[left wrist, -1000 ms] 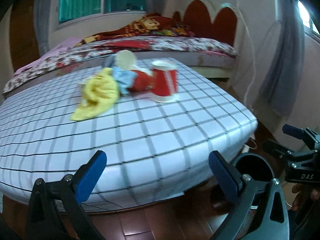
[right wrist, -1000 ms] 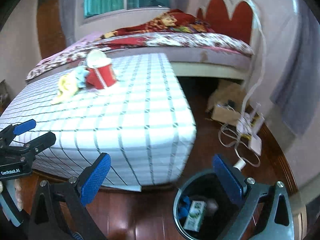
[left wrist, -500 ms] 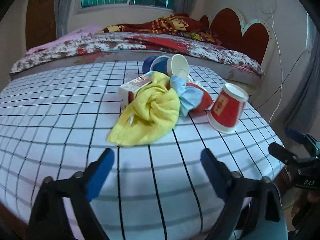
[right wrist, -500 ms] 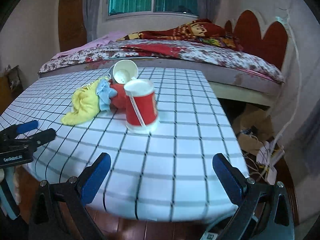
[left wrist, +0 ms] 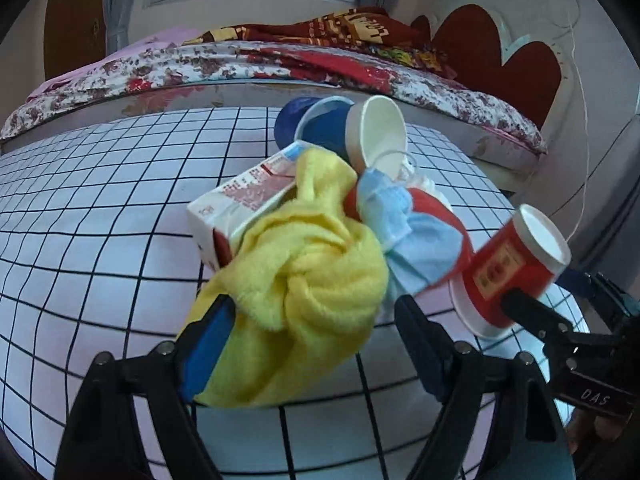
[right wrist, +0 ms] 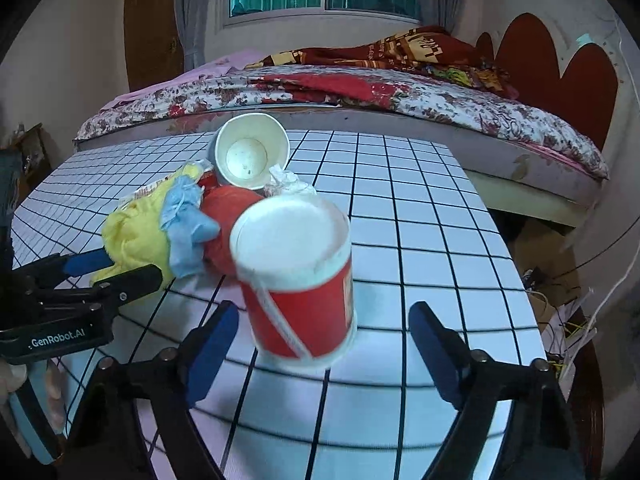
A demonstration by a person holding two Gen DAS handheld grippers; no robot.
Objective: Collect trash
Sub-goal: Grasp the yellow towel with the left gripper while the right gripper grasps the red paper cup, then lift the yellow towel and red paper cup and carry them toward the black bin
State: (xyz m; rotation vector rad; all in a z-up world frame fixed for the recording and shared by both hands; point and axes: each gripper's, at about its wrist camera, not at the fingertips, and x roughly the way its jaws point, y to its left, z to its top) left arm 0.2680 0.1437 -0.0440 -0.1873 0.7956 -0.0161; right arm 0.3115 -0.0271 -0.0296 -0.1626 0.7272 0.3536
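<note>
Both claws spreading wide, gripping nothing: left claw [left wrist: 308, 344] straddling the yellow cloth [left wrist: 308, 280], right claw [right wrist: 320, 344] framing the upturned red cup [right wrist: 298, 276], presumably for two pickups at once. Sitting heaped mid-bench [right wrist: 420, 240], with carton [left wrist: 240, 204] and blue mask [left wrist: 404, 232] leaning together; possibly touching, blurring hiding contact.

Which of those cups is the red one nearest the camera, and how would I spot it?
Start at the checked table in front of the bed. A heap of rubbish lies on it, and the red cup stands at the heap's near edge, between the open fingers of the right hand-held gripper. Unlike the white cup lying on its side behind it, this one stands upside down.
</note>
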